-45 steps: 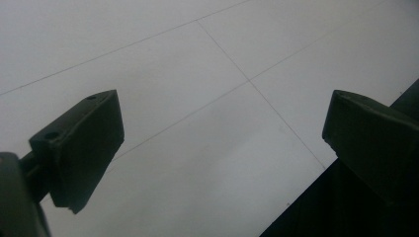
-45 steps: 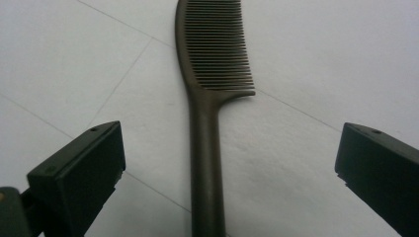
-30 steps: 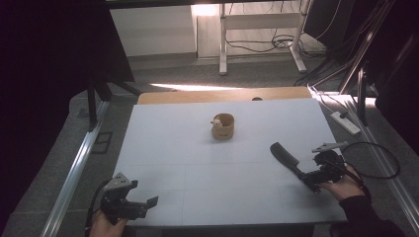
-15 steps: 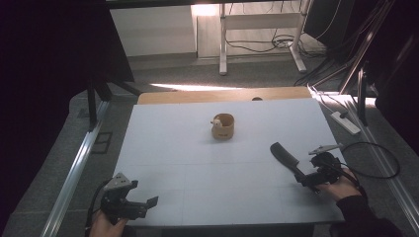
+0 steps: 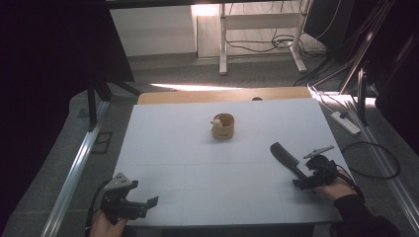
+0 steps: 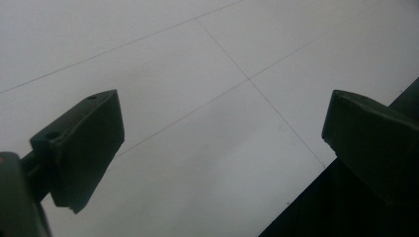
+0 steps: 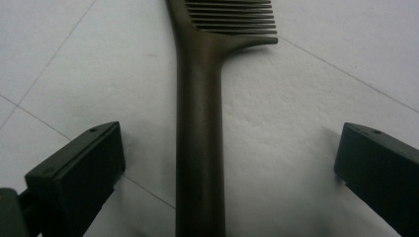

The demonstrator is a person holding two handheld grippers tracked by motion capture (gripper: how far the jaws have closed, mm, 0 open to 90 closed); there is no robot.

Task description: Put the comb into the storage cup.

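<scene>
At the table's near left corner, the left gripper (image 5: 143,205) is held with its jaws spread wide over the bare white tabletop (image 5: 197,168) (nothing is gripped). Mid-table stands a small round wooden cup (image 5: 223,126). At the right, the long dark plastic comb (image 7: 200,123) lies flat between the wide-open jaws of the right gripper (image 7: 225,170), untouched by either.

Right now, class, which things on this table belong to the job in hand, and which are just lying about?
In the job:
- dark plastic long-handled comb
- right gripper, open astride its handle

Lying about:
- small round wooden cup
- left gripper, open over the white table
</scene>
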